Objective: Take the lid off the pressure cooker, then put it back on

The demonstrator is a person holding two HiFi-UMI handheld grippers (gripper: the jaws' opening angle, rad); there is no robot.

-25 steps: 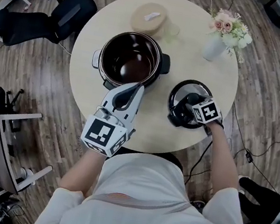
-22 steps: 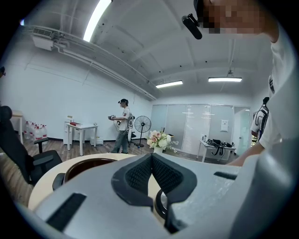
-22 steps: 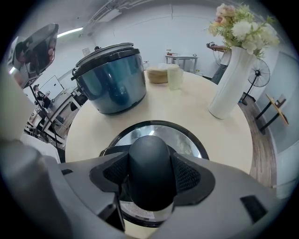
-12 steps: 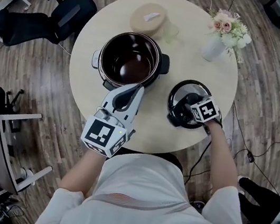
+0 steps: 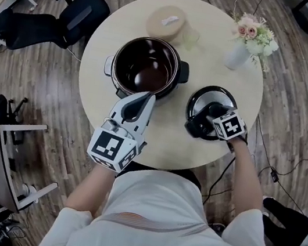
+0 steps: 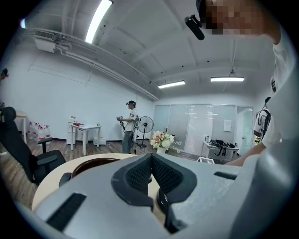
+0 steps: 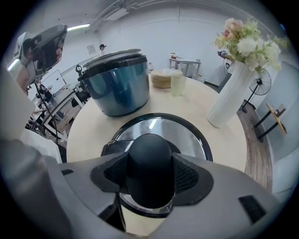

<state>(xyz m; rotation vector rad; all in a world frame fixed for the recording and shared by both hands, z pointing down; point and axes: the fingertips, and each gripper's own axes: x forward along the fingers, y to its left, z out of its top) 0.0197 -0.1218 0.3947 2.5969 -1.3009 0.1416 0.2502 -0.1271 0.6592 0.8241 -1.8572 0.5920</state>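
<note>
The pressure cooker pot stands open on the round table, its dark inside showing; the right gripper view has it at the back left. Its lid lies flat on the table to the pot's right. My right gripper points down over the lid. Its jaws have just been closing, and both pads now press on the black knob. My left gripper hovers level at the pot's near rim, shut with nothing in it.
A white vase of flowers stands behind the lid, close on the right in the right gripper view. A round tan box and a glass sit at the table's far side. Office chairs stand to the left.
</note>
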